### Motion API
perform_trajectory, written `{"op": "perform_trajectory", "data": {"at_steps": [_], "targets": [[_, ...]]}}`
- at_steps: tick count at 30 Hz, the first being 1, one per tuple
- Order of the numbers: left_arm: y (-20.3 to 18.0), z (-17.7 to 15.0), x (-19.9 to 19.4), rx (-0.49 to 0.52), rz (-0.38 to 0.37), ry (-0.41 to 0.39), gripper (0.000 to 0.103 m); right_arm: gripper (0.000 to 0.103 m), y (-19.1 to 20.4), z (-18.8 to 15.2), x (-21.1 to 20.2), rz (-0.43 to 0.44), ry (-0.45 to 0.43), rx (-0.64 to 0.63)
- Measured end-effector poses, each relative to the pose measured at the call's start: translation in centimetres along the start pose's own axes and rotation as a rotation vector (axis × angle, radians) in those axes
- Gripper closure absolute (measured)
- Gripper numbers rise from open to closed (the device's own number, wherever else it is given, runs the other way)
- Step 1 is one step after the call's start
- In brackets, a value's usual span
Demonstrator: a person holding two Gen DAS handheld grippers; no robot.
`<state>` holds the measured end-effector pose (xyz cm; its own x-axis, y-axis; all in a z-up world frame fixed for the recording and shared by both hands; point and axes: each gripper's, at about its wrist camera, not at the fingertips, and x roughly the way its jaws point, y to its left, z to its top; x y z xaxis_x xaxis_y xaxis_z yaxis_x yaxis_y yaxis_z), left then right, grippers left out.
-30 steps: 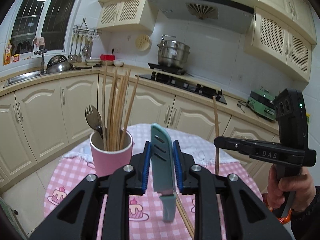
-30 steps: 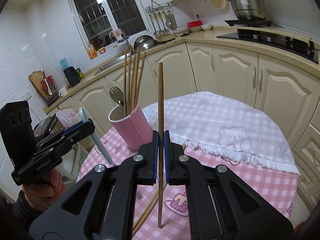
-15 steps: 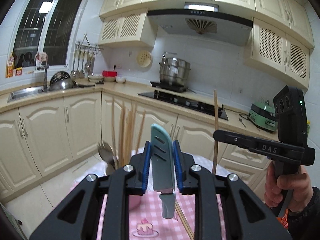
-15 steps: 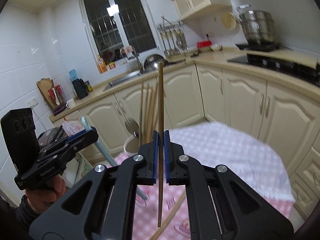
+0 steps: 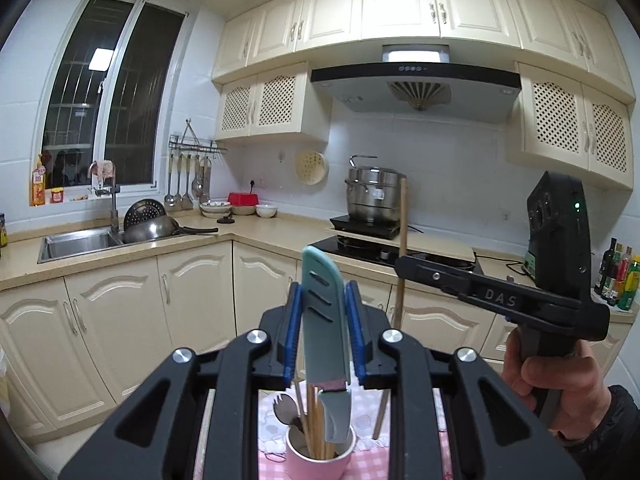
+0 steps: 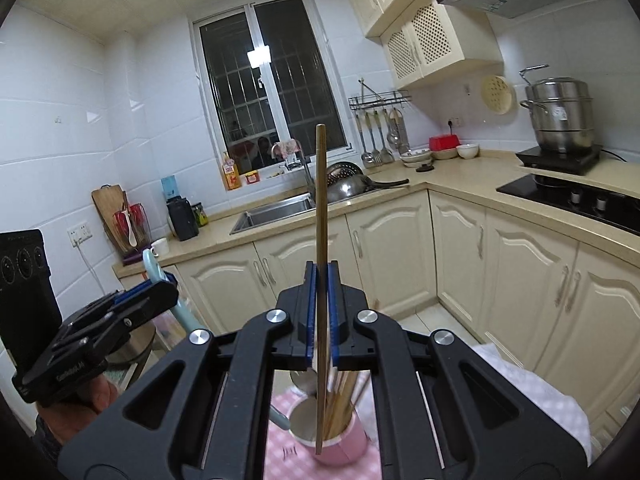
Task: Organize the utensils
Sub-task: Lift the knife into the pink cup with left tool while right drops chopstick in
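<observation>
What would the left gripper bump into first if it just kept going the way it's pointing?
Probably nothing close by. The left gripper, clamped on a teal knife, points nearly level, well above the pink cup of chopsticks. Straight on stand the cream cabinet doors under the counter; how far away, the fisheye view doesn't show.

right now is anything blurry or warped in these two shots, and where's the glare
Left wrist view: sharp, fisheye bends the cabinets, range hood lamp blows out. Right wrist view: sharp up top, but the pink cup and tablecloth are smeared; a ceiling light reflects in the dark window.
</observation>
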<state>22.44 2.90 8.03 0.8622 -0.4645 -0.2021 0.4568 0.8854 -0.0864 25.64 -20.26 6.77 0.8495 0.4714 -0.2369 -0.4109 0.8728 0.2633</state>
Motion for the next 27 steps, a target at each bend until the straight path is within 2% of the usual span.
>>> {"op": "perform_trajectory", "data": {"at_steps": [6, 11, 15, 16, 17, 18, 19, 23, 27], "targets": [[1.7, -1.6, 2.9, -0.016, 0.016, 0.067, 0.083, 0.097, 0.1, -1.3, 3.2, -0.014, 0.029, -0.007], [2.8, -4.4, 5.2, -0.049, 0.008, 0.143, 0.082, 0.097, -0.5, -3.5, 5.5, -0.033, 0.098, 0.001], [2.7, -6.3, 6.6, -0.032, 0.000, 0.227, 0.081, 0.094, -1.0, -4.8, 6.6, -0.042, 0.182, 0.008], [2.6, -6.7, 6.8, -0.025, 0.004, 0.245, 0.076, 0.090, -1.3, -4.9, 6.3, -0.055, 0.187, 0.015], [2.5, -6.8, 6.7, -0.021, 0.006, 0.252, 0.068, 0.062, -1.5, -5.1, 6.0, -0.068, 0.181, 0.024], [2.5, -6.9, 6.5, -0.020, 0.009, 0.245, 0.047, 0.019, -1.9, -5.1, 5.2, -0.086, 0.153, 0.042], [2.5, -6.8, 6.0, -0.027, 0.014, 0.226, 0.033, 0.014, -2.1, -5.1, 4.7, -0.096, 0.131, 0.049], [2.4, -6.4, 5.0, -0.044, 0.028, 0.202, 0.023, 0.014, -3.4, -4.9, 2.9, -0.125, 0.111, 0.083], [2.1, -6.1, 4.5, -0.042, 0.066, 0.202, 0.014, 0.006, -4.5, -5.1, 1.5, -0.155, 0.118, 0.108]]}}
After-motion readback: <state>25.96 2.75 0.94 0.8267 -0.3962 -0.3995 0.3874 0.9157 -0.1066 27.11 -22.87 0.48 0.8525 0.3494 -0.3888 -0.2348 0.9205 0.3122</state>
